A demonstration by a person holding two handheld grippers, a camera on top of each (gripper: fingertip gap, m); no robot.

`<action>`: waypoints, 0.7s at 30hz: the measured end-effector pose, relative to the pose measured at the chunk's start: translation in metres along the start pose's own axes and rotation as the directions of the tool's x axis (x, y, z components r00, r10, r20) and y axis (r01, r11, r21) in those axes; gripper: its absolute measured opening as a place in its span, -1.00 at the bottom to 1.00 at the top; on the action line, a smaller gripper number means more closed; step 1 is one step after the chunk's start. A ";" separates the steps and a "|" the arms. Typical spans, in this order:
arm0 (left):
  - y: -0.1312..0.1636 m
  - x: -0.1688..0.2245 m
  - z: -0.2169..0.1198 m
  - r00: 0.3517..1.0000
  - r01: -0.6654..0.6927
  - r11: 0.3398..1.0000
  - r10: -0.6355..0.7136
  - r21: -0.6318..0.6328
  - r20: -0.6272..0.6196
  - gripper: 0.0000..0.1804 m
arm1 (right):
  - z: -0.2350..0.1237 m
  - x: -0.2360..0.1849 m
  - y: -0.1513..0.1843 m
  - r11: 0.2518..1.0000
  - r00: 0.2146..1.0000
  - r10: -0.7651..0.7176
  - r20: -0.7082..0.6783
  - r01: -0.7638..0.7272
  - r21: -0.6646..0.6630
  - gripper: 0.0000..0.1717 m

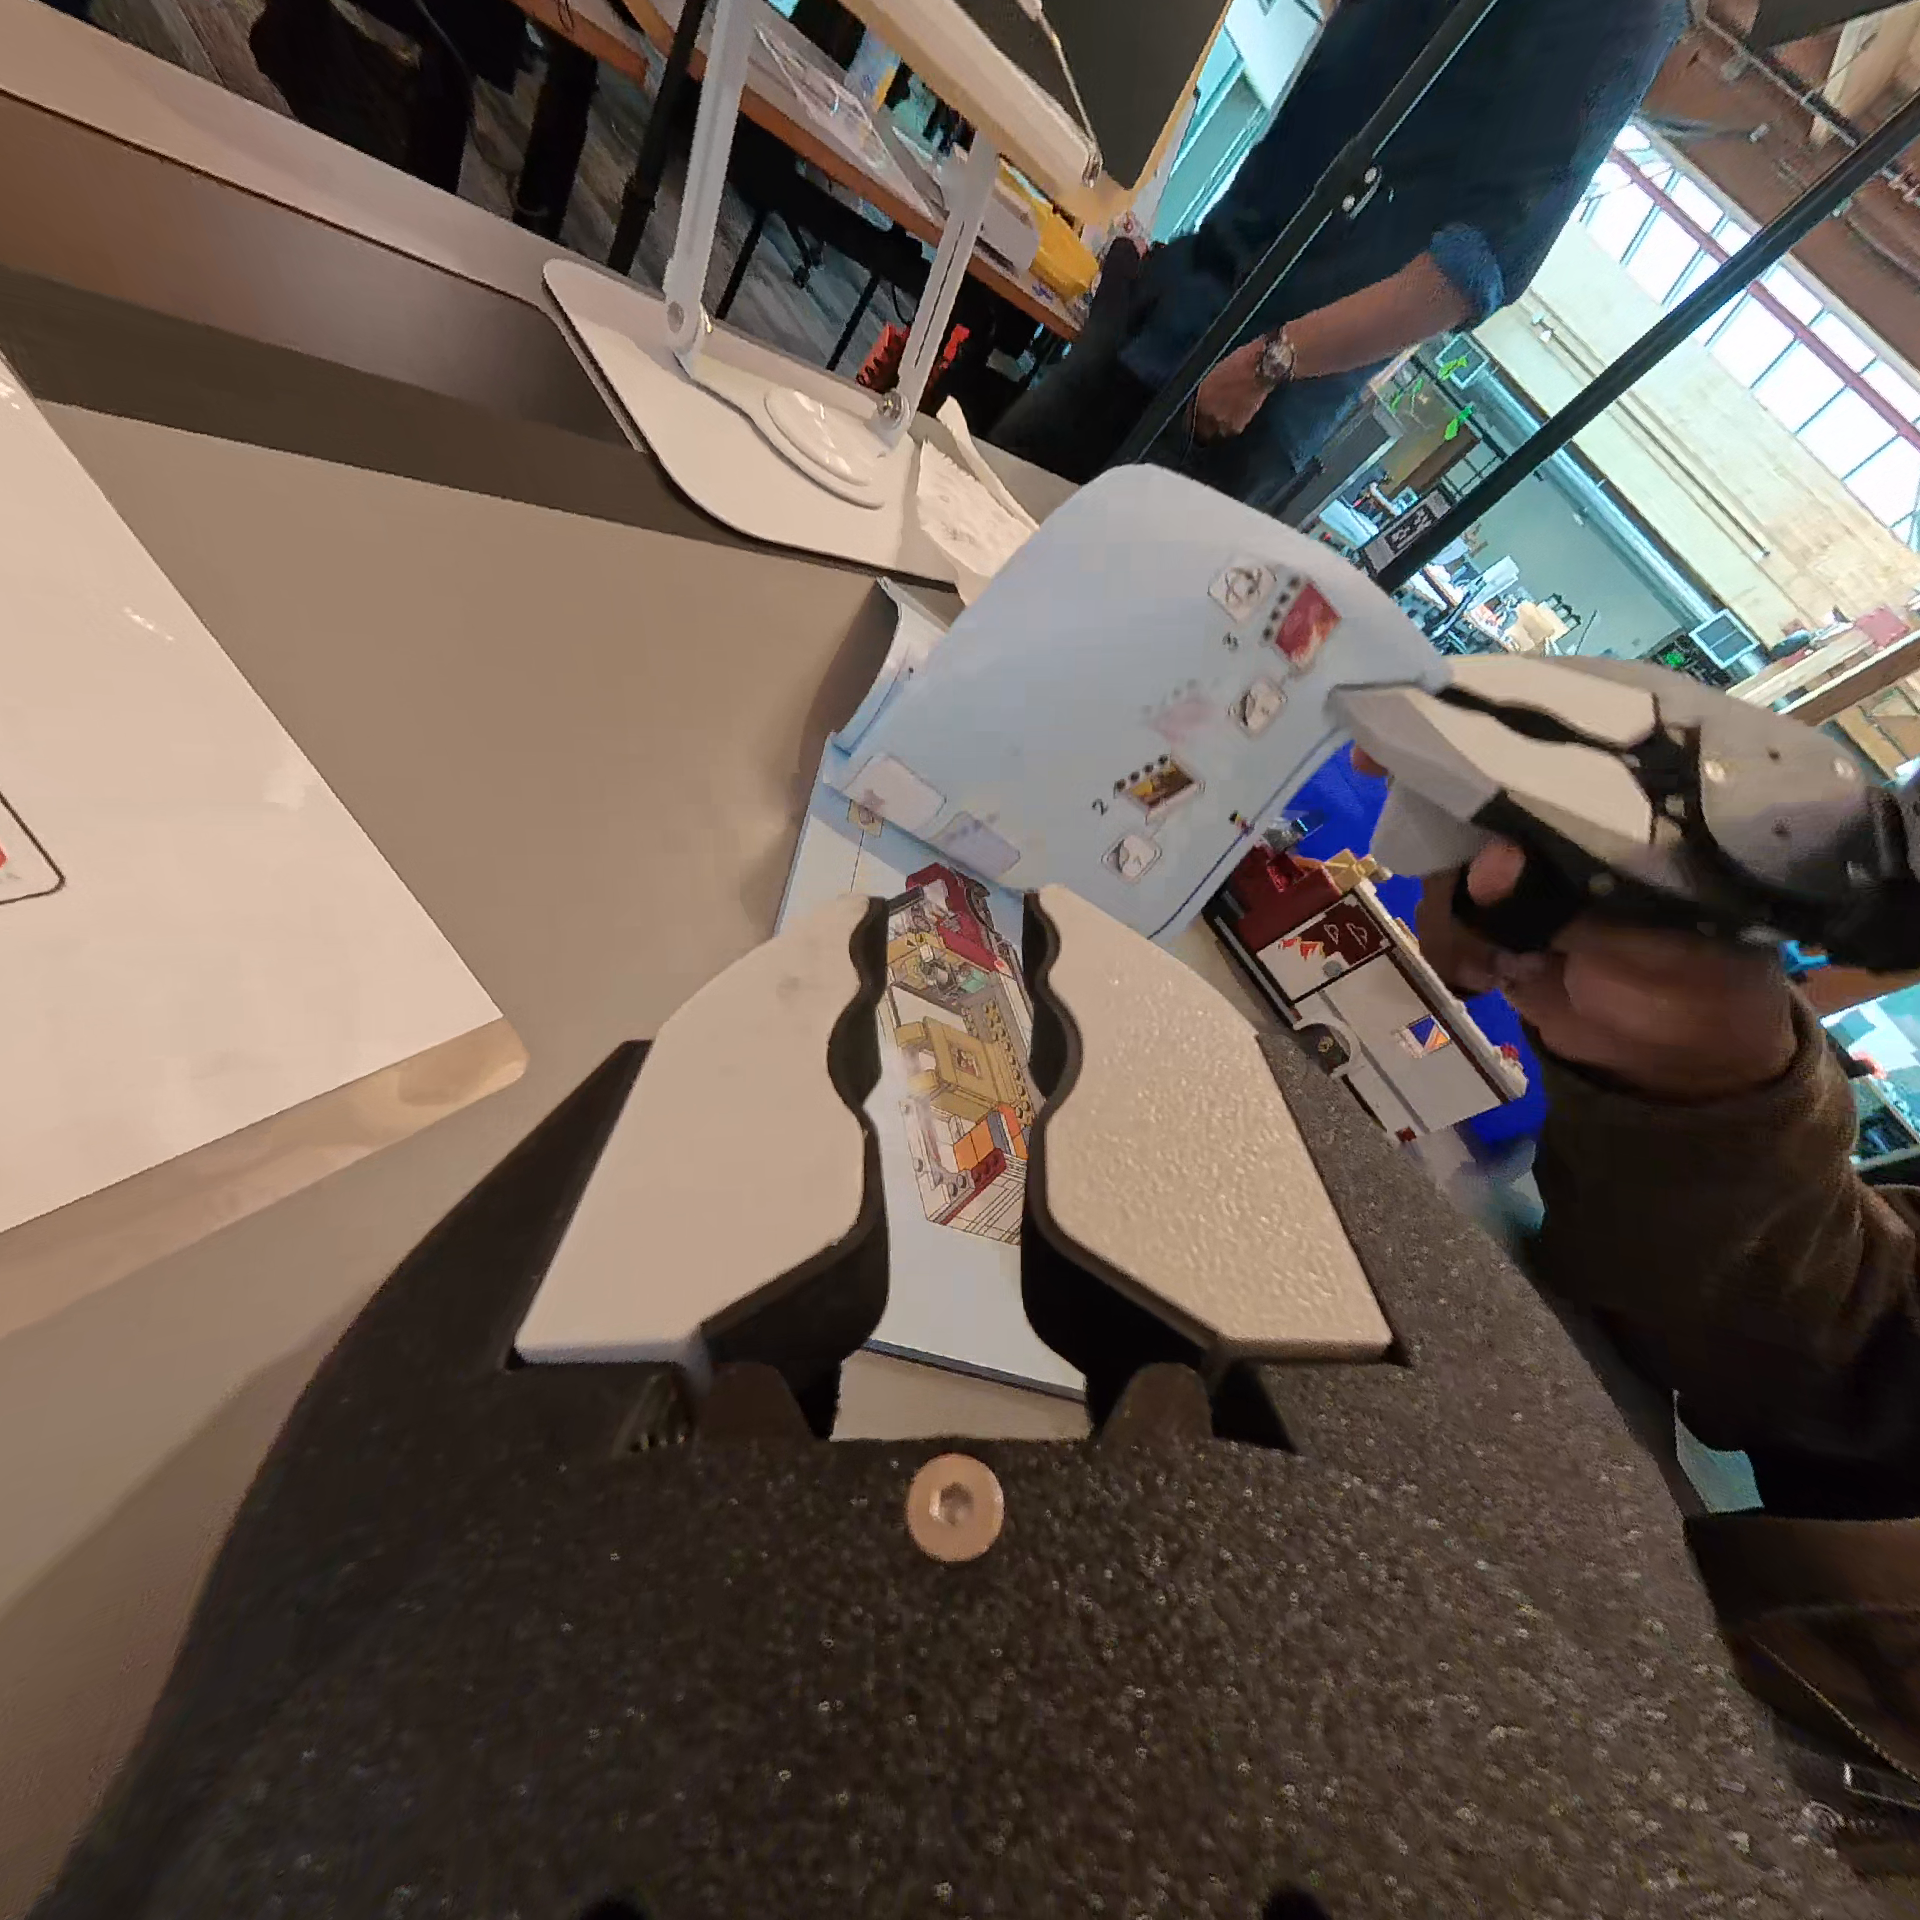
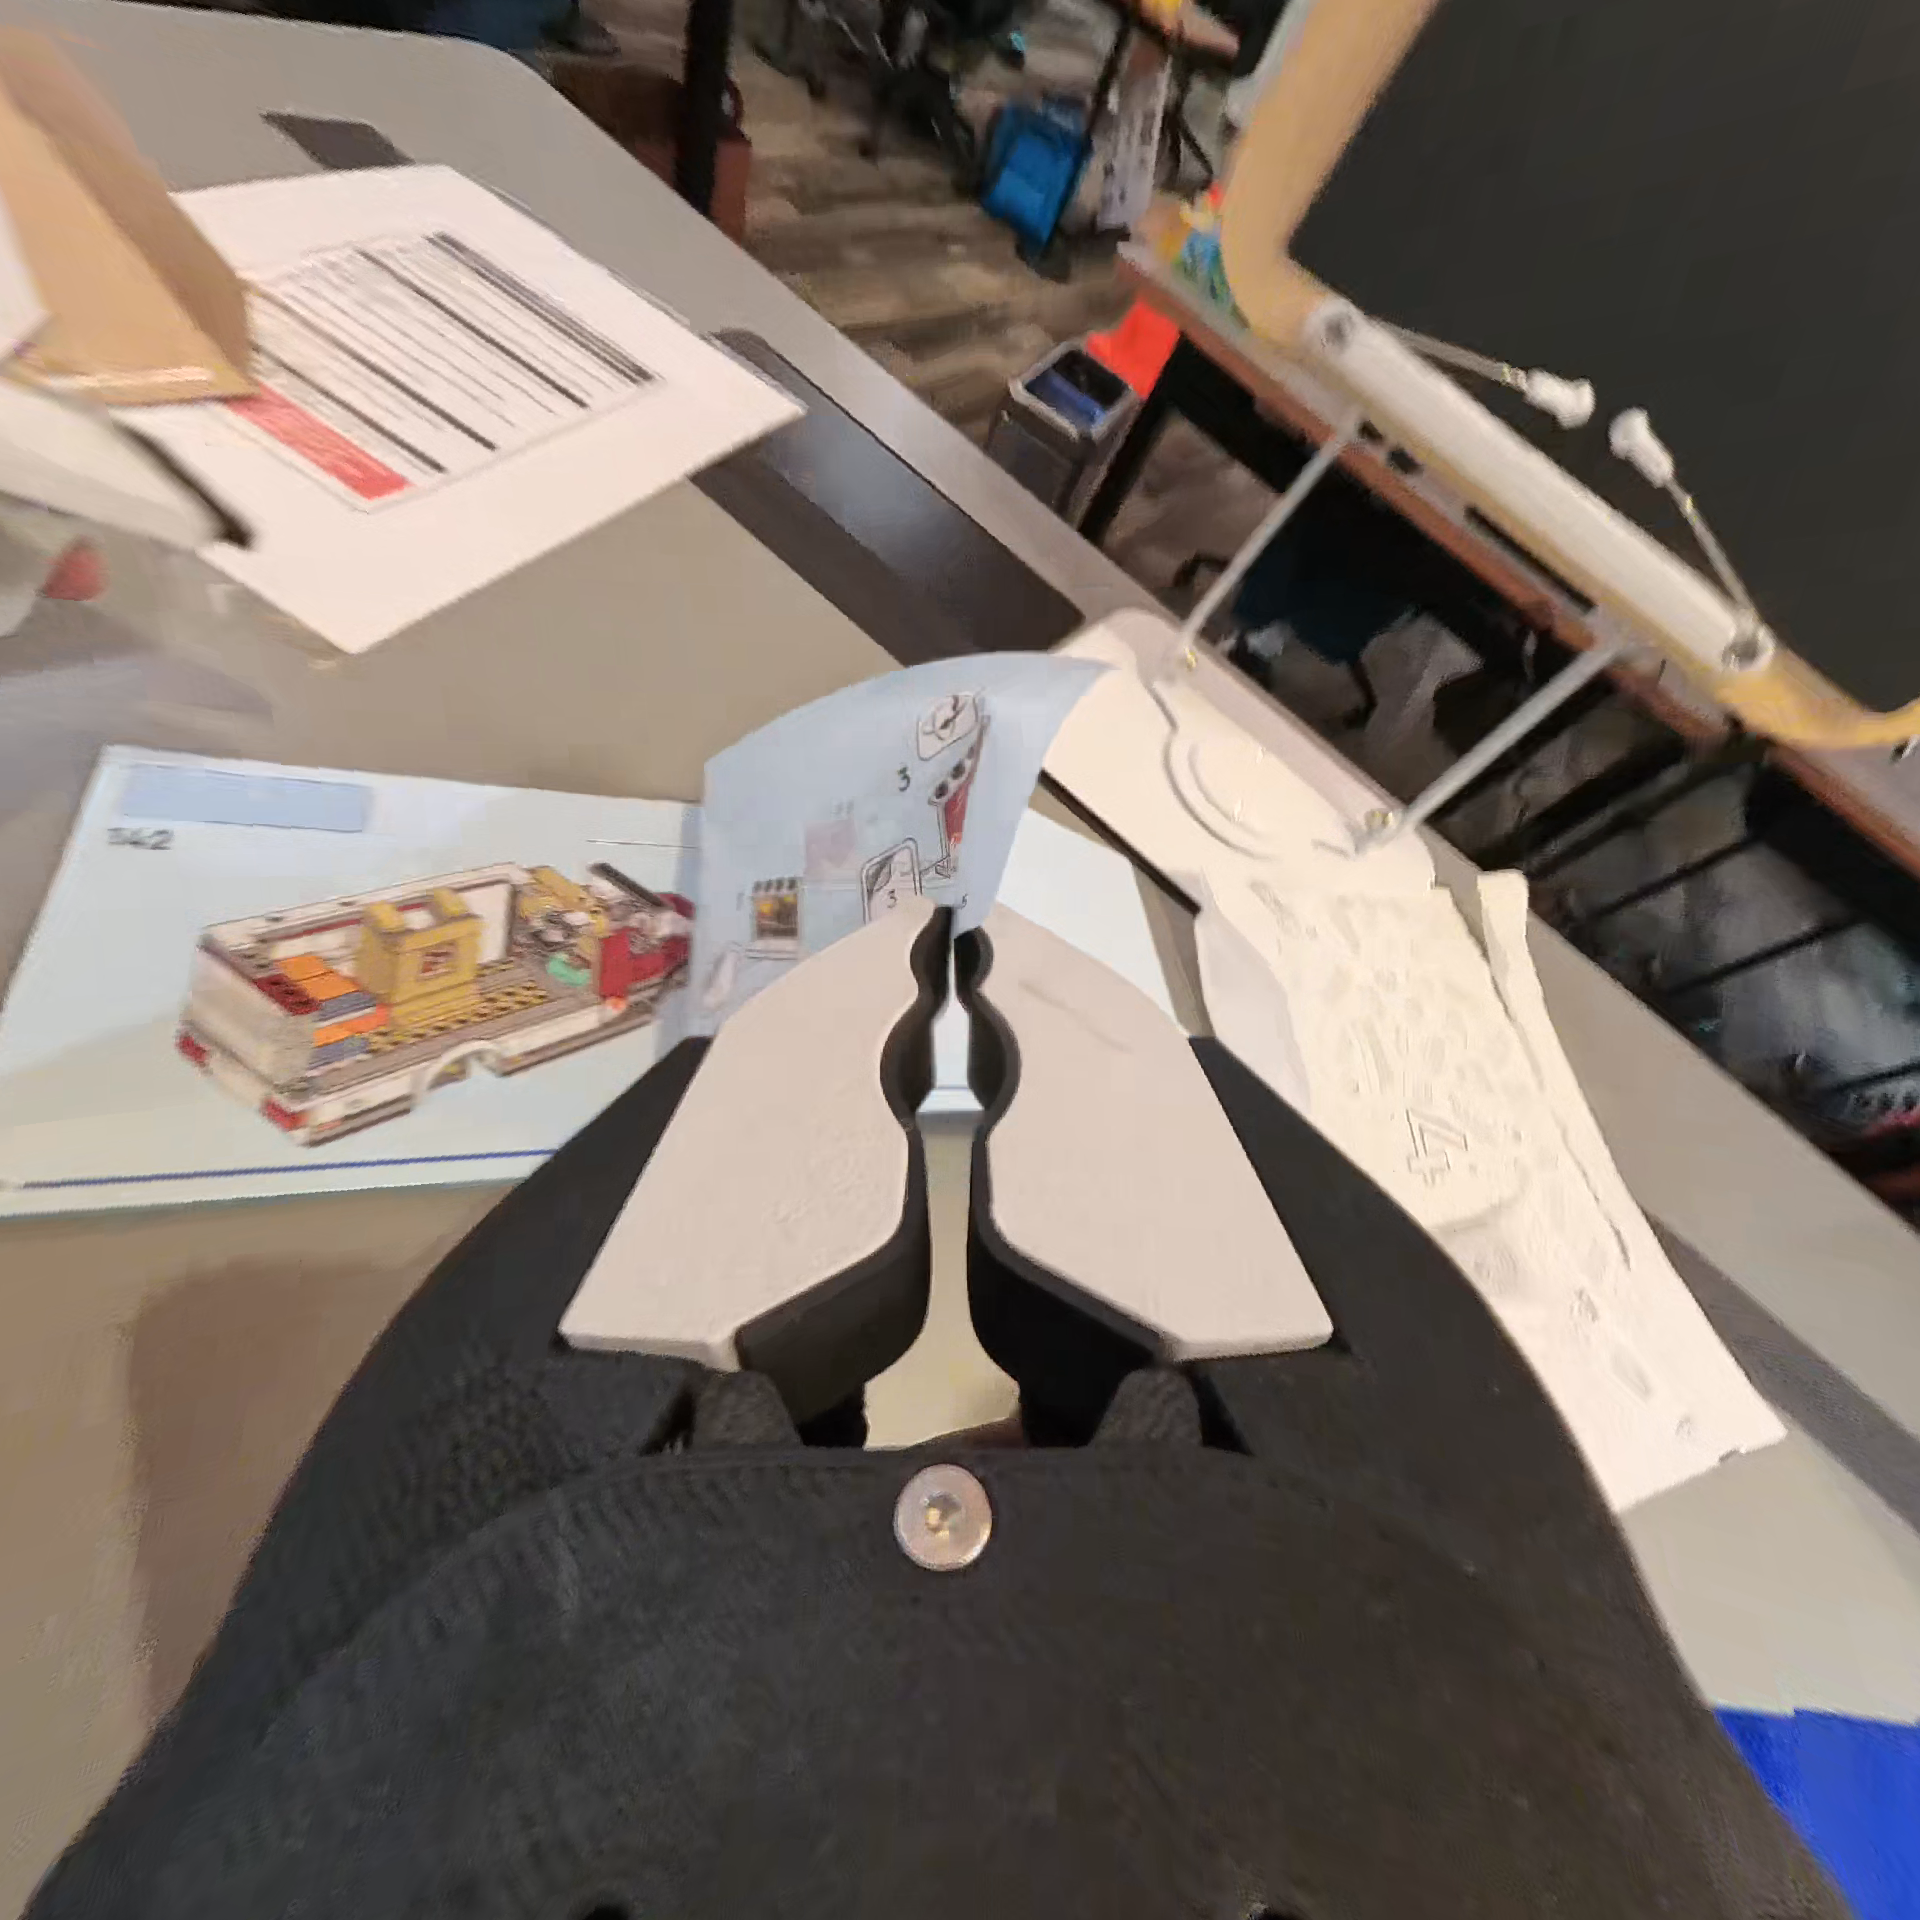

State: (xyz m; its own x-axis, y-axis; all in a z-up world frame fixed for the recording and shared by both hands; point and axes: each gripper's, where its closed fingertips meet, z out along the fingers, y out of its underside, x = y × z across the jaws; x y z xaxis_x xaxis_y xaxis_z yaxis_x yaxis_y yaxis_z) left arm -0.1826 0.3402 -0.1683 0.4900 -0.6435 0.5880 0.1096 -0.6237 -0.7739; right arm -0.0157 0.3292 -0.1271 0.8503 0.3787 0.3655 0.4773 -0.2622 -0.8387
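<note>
The right gripper [image 2: 951,925] has its fingers clamped on the edge of a pale blue page [image 2: 883,821], lifted and curled above the open instruction booklet [image 2: 343,966] on the grey tabletop [image 2: 623,644]. The left gripper [image 1: 956,925] hovers over the booklet, fingers apart, holding nothing. A toy truck [image 1: 1371,997] stands beside it.

The left claw [image 1: 956,914] hovers with its fingers parted above an open instruction booklet [image 1: 935,1091] lying on the grey table [image 1: 520,675]. The right claw [image 1: 1351,717] pinches the edge of a pale blue page [image 1: 1122,707], lifting it in a curl. Beside the booklet stands a brick-built toy truck [image 1: 1371,997], and a white stand base [image 1: 748,416] sits farther off.
</note>
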 end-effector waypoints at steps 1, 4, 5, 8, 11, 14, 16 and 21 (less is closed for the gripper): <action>0.002 0.000 0.001 1.000 -0.002 1.000 0.002 -0.011 0.000 -0.73 | 0.003 0.011 0.005 0.999 0.999 0.038 -0.005 -0.039 -0.021 -1.00; 0.007 0.001 0.004 1.000 -0.012 0.999 0.012 -0.038 0.000 -0.72 | 0.013 0.040 0.024 0.986 0.990 0.140 -0.026 -0.142 -0.082 -1.00; 0.008 0.002 0.004 1.000 -0.015 0.999 0.015 -0.042 -0.002 -0.72 | 0.017 0.048 0.031 0.980 0.985 0.170 -0.033 -0.173 -0.103 -0.99; 0.010 0.003 0.005 1.000 -0.022 0.998 0.022 -0.055 -0.006 -0.72 | 0.025 0.070 0.051 0.951 0.965 0.256 -0.053 -0.261 -0.166 -0.84; 0.013 0.003 0.007 1.000 -0.023 0.997 0.023 -0.069 -0.006 -0.72 | 0.024 0.084 0.058 0.934 0.952 0.293 -0.092 -0.306 -0.184 -0.71; 0.017 0.002 0.009 1.000 -0.029 0.996 0.029 -0.089 -0.002 -0.72 | 0.020 0.087 0.057 0.947 0.961 0.249 -0.119 -0.267 -0.179 -0.68; 0.019 0.002 0.010 0.999 -0.043 0.993 0.043 -0.107 0.002 -0.73 | 0.017 0.087 0.053 0.956 0.967 0.217 -0.137 -0.239 -0.171 -0.67; 0.033 0.000 0.016 0.980 -0.175 0.964 0.190 -0.201 0.058 -0.73 | 0.004 0.092 0.039 0.980 0.970 0.118 -0.211 -0.148 -0.134 -0.66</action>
State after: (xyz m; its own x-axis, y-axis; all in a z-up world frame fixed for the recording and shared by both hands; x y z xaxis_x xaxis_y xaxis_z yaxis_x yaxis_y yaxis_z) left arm -0.1646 0.3265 -0.1977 0.5512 -0.7234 0.4159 -0.1541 -0.5781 -0.8013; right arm 0.0802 0.3577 -0.1281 0.9281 0.1496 0.3409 0.3715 -0.4316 -0.8220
